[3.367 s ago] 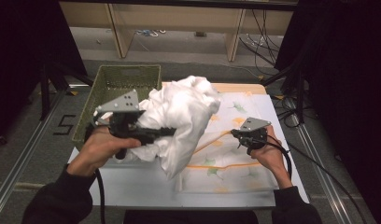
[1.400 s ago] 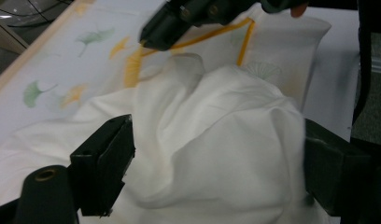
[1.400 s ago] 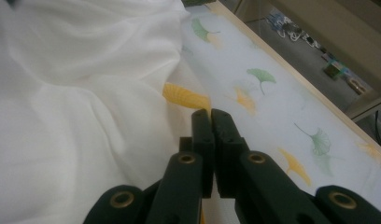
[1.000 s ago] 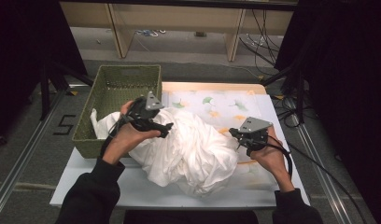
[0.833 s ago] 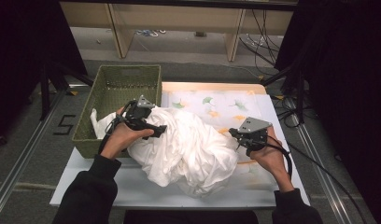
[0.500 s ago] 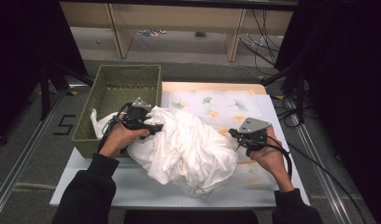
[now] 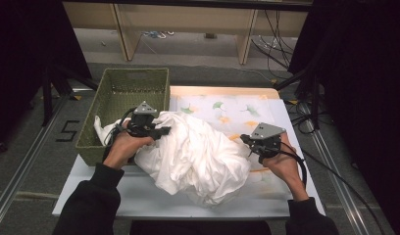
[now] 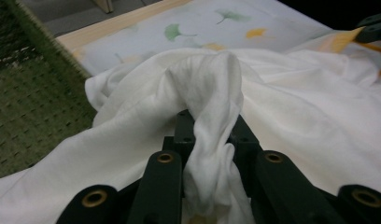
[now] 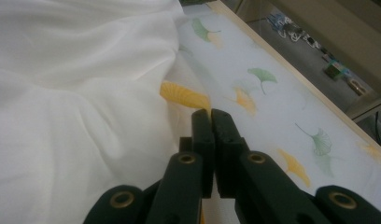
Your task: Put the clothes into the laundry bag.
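Now the left hand-held gripper has just been closing and pinches a fold of white cloth beside the basket; the right hand-held gripper sits clamped tight, nothing visible between its jaws.

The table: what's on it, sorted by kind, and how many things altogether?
White cloth: 1
Green basket: 1
Leaf-print mat: 1
Hand-held grippers: 2, left pinching the cloth, right shut beside it
Total: 5
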Available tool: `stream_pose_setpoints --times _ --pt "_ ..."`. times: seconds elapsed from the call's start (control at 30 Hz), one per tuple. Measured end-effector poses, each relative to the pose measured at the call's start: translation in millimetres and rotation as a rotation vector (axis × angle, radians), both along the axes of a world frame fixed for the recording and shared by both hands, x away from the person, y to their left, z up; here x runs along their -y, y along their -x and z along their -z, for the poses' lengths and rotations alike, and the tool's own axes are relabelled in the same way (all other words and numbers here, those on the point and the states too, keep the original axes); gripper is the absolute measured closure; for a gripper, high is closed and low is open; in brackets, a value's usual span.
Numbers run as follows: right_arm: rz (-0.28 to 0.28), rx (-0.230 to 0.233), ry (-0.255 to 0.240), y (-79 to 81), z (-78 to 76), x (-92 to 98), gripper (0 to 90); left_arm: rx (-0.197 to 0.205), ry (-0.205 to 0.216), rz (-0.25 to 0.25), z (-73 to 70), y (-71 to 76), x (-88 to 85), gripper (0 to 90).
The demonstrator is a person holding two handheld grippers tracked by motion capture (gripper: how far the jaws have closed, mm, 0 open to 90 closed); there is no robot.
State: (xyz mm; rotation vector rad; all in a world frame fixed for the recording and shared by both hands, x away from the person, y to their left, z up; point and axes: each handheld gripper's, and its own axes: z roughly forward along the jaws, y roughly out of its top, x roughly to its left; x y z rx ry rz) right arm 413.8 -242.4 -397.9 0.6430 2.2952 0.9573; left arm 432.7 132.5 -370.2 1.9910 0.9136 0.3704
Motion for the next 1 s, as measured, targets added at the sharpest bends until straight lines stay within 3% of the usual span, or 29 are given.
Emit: stream_pose_setpoints --times 0.03,0.13,0.2,0.27,0.37,0.43,0.57,0.7,0.77,0.8,0.9,1.0 --pt "0.002 0.001 0.000 0.1 -0.6 0.1 89.7 0.008 -0.001 0.014 -3.7 3.6 3.1 77.2" --pt "-0.007 0.009 -0.001 -0.4 -1.9 0.9 89.8 0.033 0.060 0.094 -19.4 21.1 21.6 77.3" --pt "0.001 0.012 -0.006 -0.3 -2.8 1.9 89.8 0.048 0.071 0.160 -27.8 35.0 38.3 77.4" --pt "-0.005 0.015 -0.008 -0.6 -3.6 2.7 89.8 0.043 0.106 0.233 -29.6 48.9 58.6 77.4" --pt "0.004 0.016 -0.020 0.0 -5.4 4.4 89.7 0.028 0.103 0.324 -25.3 64.4 83.9 77.3" --pt "0.006 0.021 -0.029 -0.5 -6.9 6.2 89.8 0.024 0.066 0.384 -19.1 71.0 100.1 77.0" --pt "0.017 0.026 -0.043 -0.2 -10.0 9.0 89.8 -0.033 0.082 0.413 -2.8 75.8 126.8 76.9" --pt "0.013 0.030 -0.047 -0.3 -11.9 8.7 89.8 -0.083 0.052 0.487 17.2 82.3 159.7 76.9" --pt "0.017 0.030 -0.049 0.1 -12.7 9.5 89.8 -0.091 0.026 0.508 25.0 86.7 173.7 76.9" --pt "0.022 0.025 -0.060 0.6 -12.4 9.4 89.8 -0.069 0.004 0.534 30.0 86.4 180.9 76.8" --pt "0.016 0.032 -0.059 0.5 -13.5 10.1 89.8 -0.124 -0.015 0.534 49.7 88.9 199.4 76.6" --pt "0.017 0.035 -0.062 0.4 -14.6 11.0 89.8 -0.106 -0.079 0.550 62.4 94.1 209.5 75.9"
